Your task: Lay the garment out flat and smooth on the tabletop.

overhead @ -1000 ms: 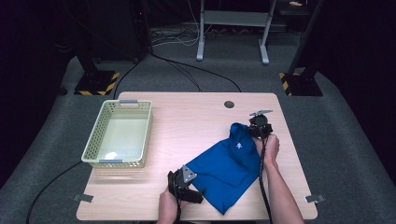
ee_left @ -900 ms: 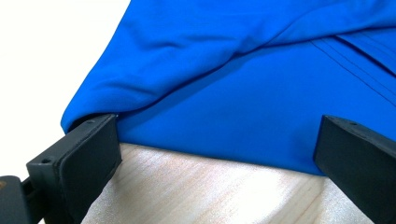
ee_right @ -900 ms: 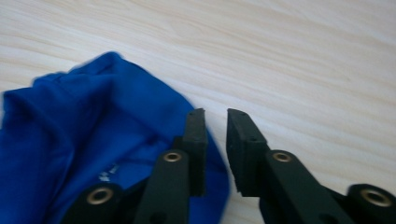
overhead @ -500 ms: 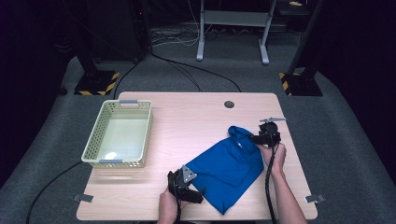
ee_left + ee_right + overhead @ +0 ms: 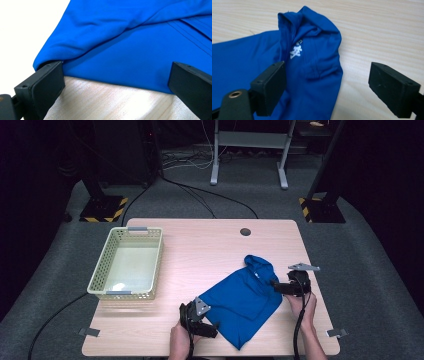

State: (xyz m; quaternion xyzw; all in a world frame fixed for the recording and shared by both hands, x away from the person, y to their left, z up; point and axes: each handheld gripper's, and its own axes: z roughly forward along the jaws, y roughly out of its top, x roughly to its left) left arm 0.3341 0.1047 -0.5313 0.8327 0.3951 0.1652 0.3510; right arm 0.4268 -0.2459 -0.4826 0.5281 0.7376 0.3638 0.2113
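Both grippers' jaws gape open around the smooth, creased blue shirt [image 5: 245, 295] on pale woodgrain table [image 5: 200, 245].

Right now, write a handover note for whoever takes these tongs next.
Left tongs: open at the near left edge of the blue shirt, gripping nothing.
Right tongs: jaws have just been opening, fabric between them but not pinched, at the shirt's right edge by the collar.
Shirt lies partly folded on the table; the basket stands at the left.
Left: finish the fold; probably into the basket.
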